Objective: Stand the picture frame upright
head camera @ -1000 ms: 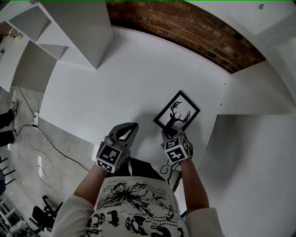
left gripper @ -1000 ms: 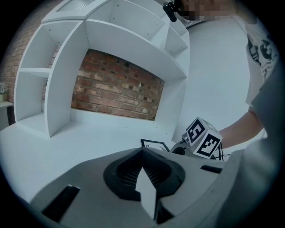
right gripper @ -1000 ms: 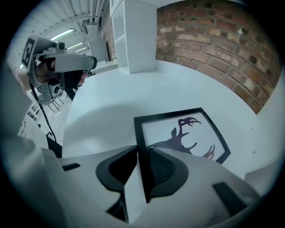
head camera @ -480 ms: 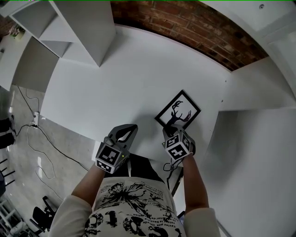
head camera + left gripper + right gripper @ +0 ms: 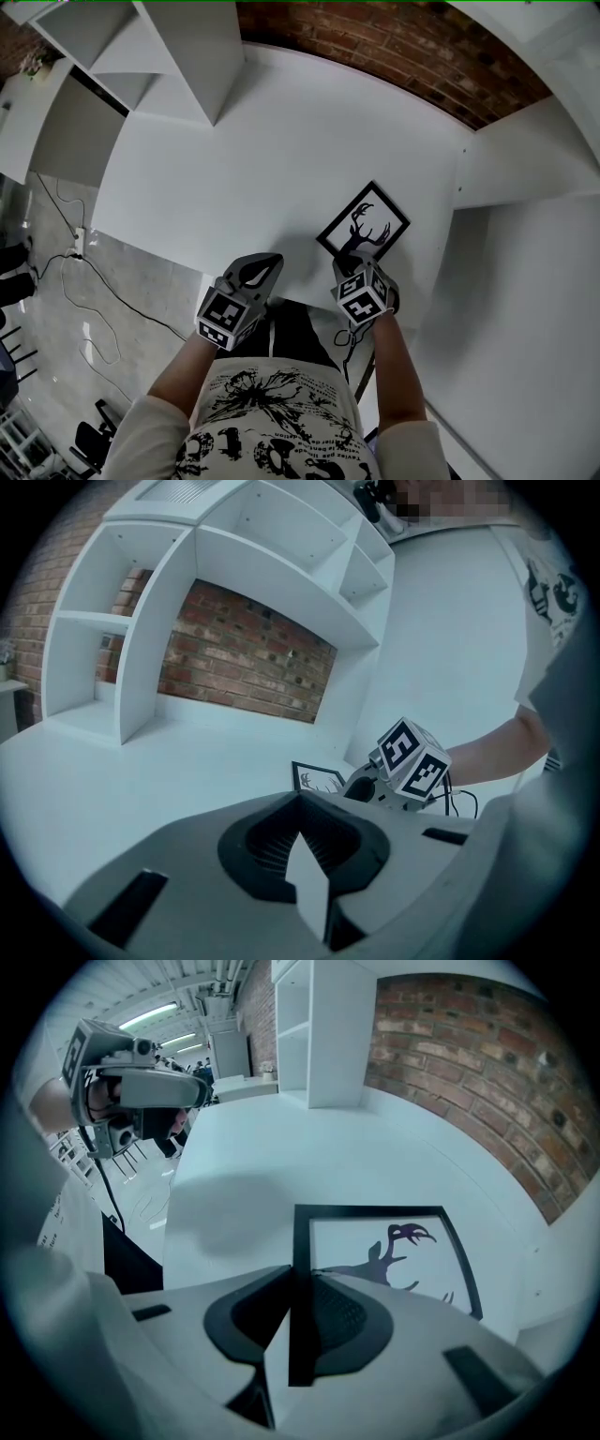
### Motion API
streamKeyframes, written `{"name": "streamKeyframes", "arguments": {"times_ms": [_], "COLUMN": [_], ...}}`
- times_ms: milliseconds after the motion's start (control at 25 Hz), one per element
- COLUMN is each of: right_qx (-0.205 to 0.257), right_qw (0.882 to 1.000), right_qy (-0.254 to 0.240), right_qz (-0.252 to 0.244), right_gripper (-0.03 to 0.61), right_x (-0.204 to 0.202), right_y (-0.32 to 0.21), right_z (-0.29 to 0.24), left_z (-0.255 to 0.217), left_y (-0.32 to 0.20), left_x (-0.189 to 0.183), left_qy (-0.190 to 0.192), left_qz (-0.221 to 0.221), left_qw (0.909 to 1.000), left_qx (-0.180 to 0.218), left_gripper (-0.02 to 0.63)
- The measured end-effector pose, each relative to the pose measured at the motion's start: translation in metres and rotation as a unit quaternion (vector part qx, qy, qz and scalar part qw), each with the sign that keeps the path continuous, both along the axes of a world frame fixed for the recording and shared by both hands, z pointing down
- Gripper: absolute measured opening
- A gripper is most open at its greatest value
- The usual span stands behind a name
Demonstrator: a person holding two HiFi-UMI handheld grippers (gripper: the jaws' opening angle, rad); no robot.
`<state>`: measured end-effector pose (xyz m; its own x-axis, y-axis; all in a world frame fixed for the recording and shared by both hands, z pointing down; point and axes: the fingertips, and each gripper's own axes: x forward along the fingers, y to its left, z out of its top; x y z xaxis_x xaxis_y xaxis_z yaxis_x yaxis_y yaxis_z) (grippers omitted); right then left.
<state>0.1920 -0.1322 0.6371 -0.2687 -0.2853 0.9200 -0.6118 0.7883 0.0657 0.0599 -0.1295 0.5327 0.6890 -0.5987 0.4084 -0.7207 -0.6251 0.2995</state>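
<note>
Only in the right gripper view is the picture frame (image 5: 375,1241), at the surface's front edge, seen pinched by the just-closed right gripper (image 5: 298,1288). The left gripper (image 5: 302,846) is pressed together.

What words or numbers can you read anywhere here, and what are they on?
No words or numbers can be read.
Marker cubes: black-and-white square codes, not words.
Shirt: black print that looks like letters, too warped and blurred to read.
Picture frame: only a deer silhouette, no writing.

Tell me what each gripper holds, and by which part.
On the right gripper, the jaws have just been closing and pinch the picture frame by its black side bar. The left gripper is shut and empty.
</note>
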Motion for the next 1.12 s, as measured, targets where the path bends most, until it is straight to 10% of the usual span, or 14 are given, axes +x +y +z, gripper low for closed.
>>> {"name": "streamKeyframes", "arguments": {"times_ms": [1120], "right_qx": [0.010], "right_qw": [1.000], "right_qy": [0.007], "right_qz": [-0.001], "right_gripper": [0.073], "right_x": [-0.088], "right_y": [0.117], "right_z": [-0.002], "left_z": [0.030], "left_y": [0.106], "left_x": [-0.075], "left_qy": [-0.011], "left_qz": [0.027], "left_qw": [0.9993], "left_qx": [-0.022], "left_gripper": [0.012]}}
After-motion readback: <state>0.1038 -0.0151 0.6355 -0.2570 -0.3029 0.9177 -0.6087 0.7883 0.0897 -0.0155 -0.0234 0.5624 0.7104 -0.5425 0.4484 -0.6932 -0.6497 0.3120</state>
